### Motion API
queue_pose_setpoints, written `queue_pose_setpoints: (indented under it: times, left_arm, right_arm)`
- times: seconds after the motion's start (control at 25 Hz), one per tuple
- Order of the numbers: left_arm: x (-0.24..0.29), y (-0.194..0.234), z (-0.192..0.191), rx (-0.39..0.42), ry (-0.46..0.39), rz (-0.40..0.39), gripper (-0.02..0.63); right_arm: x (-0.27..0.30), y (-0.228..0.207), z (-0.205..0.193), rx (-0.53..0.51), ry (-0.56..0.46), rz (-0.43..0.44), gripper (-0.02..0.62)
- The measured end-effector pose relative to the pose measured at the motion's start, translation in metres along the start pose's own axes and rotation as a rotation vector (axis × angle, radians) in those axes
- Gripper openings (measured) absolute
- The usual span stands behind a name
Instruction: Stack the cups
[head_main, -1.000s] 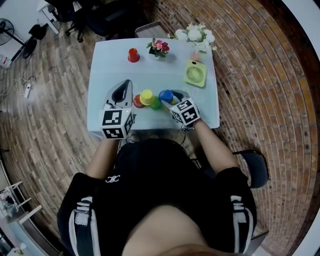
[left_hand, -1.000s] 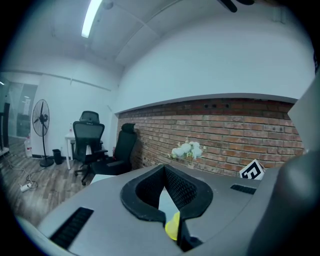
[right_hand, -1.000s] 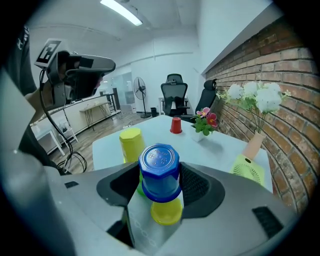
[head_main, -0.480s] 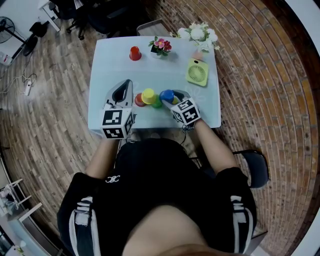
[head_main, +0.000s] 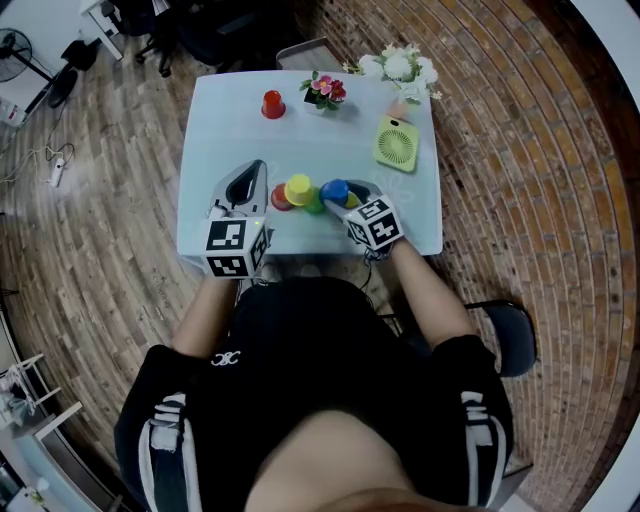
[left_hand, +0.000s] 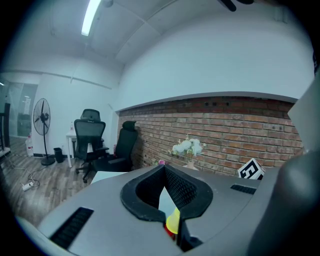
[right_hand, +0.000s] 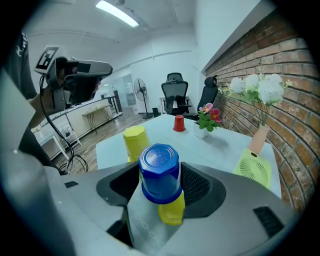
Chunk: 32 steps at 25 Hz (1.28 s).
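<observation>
Grasping the blue cup (right_hand: 160, 167) by its side wall, the right gripper (right_hand: 161, 192) has both fingers pressed on it. The cup is upside down and sits over a yellow cup (right_hand: 172, 212) just below the fingers on the bench (right_hand: 220, 150). A second yellow cup (right_hand: 136, 141) stands just beyond the fingers, to their left. A green cup (head_main: 314, 206) is right against it; beside or under, cannot tell. A red cup (head_main: 281, 198) is next along, just beside the left gripper (head_main: 257, 170). A far red cup (right_hand: 178, 122) is well ahead of both. The left fingers are clenched on nothing, tips together, with yellow and red showing through the slit under them.

Handling, as a guess: the cups look like thin, light, smooth plastic with tapered walls. A pinch near the narrow closed end would likely slide off, so take hold mid-wall or lower toward the rim. Squeeze lightly, since a hard grip may flex the wall or jam nested cups. The yellow one underneath may stick and lift with the blue.
</observation>
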<state>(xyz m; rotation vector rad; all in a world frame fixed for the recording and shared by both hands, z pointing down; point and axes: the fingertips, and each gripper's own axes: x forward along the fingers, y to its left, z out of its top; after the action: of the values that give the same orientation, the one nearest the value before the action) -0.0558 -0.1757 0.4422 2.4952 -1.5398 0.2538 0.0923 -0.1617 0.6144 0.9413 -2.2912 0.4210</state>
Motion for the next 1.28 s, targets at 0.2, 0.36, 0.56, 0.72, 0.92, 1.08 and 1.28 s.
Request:
queue_pose_setpoints:
  times: [0.2, 0.36, 0.56, 0.72, 0.92, 1.08, 1.28]
  left_arm:
    - [-0.003, 0.000, 0.000, 0.004, -0.003, 0.006, 0.003]
    - [-0.006, -0.001, 0.003, 0.006, -0.011, 0.007, 0.003]
    - [-0.008, -0.004, 0.008, 0.015, -0.023, 0.001, 0.003]
    - [-0.010, -0.009, 0.014, 0.021, -0.040, 0.002, 0.003]
    - [-0.012, -0.016, 0.027, 0.030, -0.074, 0.002, 0.003]
    - [-0.015, -0.020, 0.039, 0.037, -0.103, 0.009, 0.003]
    - [-0.016, -0.027, 0.046, 0.045, -0.119, 0.021, 0.003]
  right_arm:
    - [-0.011, 0.005, 0.011, 0.030, -0.072, 0.036, 0.316]
    - [-0.030, 0.012, 0.032, 0.024, -0.156, 0.050, 0.316]
    - [-0.072, 0.000, 0.081, 0.062, -0.355, -0.032, 0.316]
    - [-0.126, -0.022, 0.126, 0.090, -0.579, -0.204, 0.316]
    - [-0.180, -0.057, 0.148, 0.180, -0.765, -0.420, 0.310]
    - [-0.208, -0.074, 0.146, 0.191, -0.771, -0.597, 0.050]
    - [-0.216, -0.068, 0.148, 0.143, -0.772, -0.617, 0.000]
